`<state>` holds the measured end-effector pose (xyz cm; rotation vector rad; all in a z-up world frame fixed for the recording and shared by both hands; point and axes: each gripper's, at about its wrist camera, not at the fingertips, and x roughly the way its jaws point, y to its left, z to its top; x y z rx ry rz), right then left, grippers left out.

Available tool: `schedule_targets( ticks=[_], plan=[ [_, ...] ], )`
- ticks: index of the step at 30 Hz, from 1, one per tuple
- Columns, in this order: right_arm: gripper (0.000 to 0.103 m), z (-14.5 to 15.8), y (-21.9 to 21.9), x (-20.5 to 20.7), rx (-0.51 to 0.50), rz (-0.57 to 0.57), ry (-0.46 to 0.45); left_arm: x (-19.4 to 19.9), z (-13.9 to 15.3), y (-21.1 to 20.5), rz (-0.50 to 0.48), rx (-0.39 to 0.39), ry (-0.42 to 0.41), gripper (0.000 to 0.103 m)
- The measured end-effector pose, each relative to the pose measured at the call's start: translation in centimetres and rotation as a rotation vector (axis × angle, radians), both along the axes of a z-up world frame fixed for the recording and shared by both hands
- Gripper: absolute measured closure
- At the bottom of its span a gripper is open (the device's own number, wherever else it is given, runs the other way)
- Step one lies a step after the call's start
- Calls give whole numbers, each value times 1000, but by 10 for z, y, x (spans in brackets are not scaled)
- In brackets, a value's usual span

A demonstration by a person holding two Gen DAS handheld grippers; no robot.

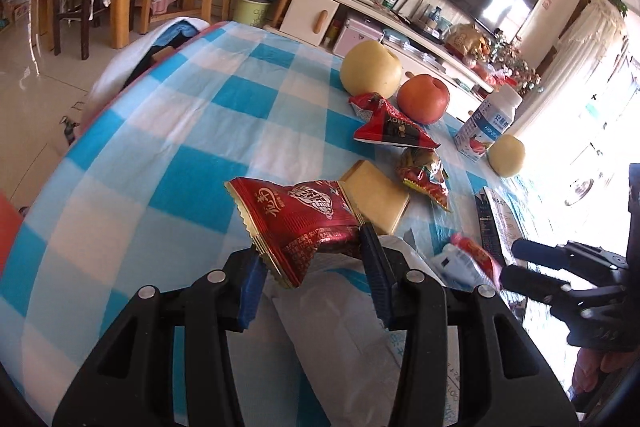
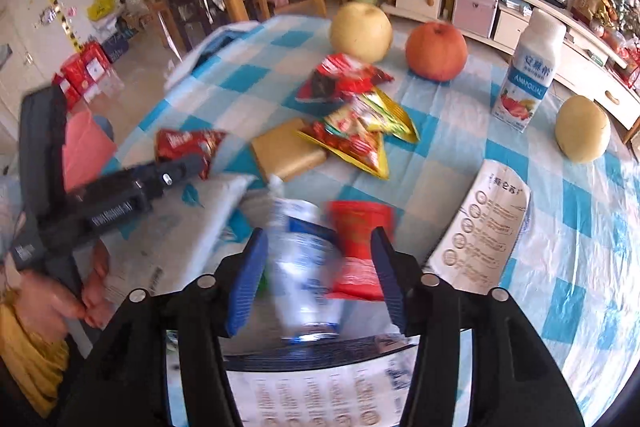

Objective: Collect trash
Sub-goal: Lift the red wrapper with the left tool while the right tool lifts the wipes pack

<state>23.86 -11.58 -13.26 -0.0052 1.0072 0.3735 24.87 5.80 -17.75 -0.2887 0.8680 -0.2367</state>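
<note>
A person working two hand-held grippers clears snack litter from a desk [image 1: 168,131] covered in a blue-and-white checked cloth. The left gripper [image 1: 310,267] is closed on a crumpled red wrapper [image 1: 296,223], its blue fingers [image 1: 252,287] pinching the foil on both sides and holding it clear of the cloth. The right gripper [image 2: 320,279] stands partly open around a blurred blue-and-white pack [image 2: 304,267] with a red piece beside it; the pads do not appear to press on it, and the blur suggests it is dropping out, though that cannot be confirmed. Below both grippers lies a white bag [image 2: 208,219] with printed lettering, likely the collection point.

The job looks barely under way. One wrapper is lifted and one pack is at the bag. Still lying on the cloth are a red-and-black packet [image 1: 390,129], a red-and-yellow snack packet [image 2: 356,135], a flat tan card [image 1: 376,193] and a printed white carton sleeve [image 2: 488,223] to the right. Two pale pears [image 1: 370,69], a red apple [image 1: 424,99] and an upright yoghurt drink bottle [image 2: 528,67] stand at the far side, well apart from the bag; the fruit is presumably not trash, and whether the bottle is empty cannot be told.
</note>
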Motion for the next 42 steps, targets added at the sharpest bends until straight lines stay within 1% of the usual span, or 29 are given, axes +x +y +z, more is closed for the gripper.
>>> schedule_targets(
  ticks=[2, 4, 6, 8, 9, 11, 12, 14, 15, 17, 18, 20, 23, 26, 29, 32, 33, 35, 42],
  plan=[
    [43, 8, 10, -8, 45, -2, -17, -10, 3, 7, 9, -14, -11, 57],
    [33, 10, 23, -15, 89, 12, -9, -18, 5, 13, 19, -30, -16, 57],
    [32, 8, 37, -22, 122, 23, 11, -25, 6, 20, 33, -39, -16, 57],
    [32, 2, 53, -27, 176, 35, 50, -29, 8, 27, 44, -51, -16, 57],
    [32, -2, 60, -29, 186, 34, 65, -30, 9, 29, 47, -50, -17, 57],
    [32, -11, 75, -30, 162, 18, 77, -31, 13, 34, 61, -39, -25, 57],
    [30, -12, 81, -29, 148, 12, 73, -31, 15, 37, 73, -32, -30, 57],
    [30, -11, 92, -28, 113, 18, 51, -32, 20, 45, 94, -26, -37, 57],
    [28, -10, 97, -27, 97, 22, 38, -32, 23, 50, 106, -26, -42, 57],
    [20, -9, 106, -24, 74, 21, 22, -32, 30, 58, 126, -18, -59, 57],
    [14, -11, 110, -23, 58, 22, 15, -32, 35, 63, 137, -10, -70, 57],
    [12, -14, 121, -21, 5, 37, -5, -32, 43, 72, 161, 10, -92, 57],
    [9, -18, 141, -19, -84, 80, -35, -32, 53, 88, 196, 0, -111, 57],
    [9, -27, 159, -16, -144, 118, -32, -31, 60, 100, 223, 15, -122, 56],
    [9, -39, 172, -12, -235, 126, -36, -32, 65, 107, 241, 37, -139, 56],
    [9, -44, 176, -8, -264, 117, -53, -33, 69, 113, 247, 35, -150, 56],
    [10, -45, 176, -7, -265, 110, -54, -33, 70, 115, 250, 35, -153, 56],
    [19, -48, 178, -5, -278, 101, -64, -34, 72, 120, 258, 34, -159, 56],
    [26, -53, 184, -6, -307, 96, -126, -39, 79, 142, 315, 22, -173, 56]
  ],
)
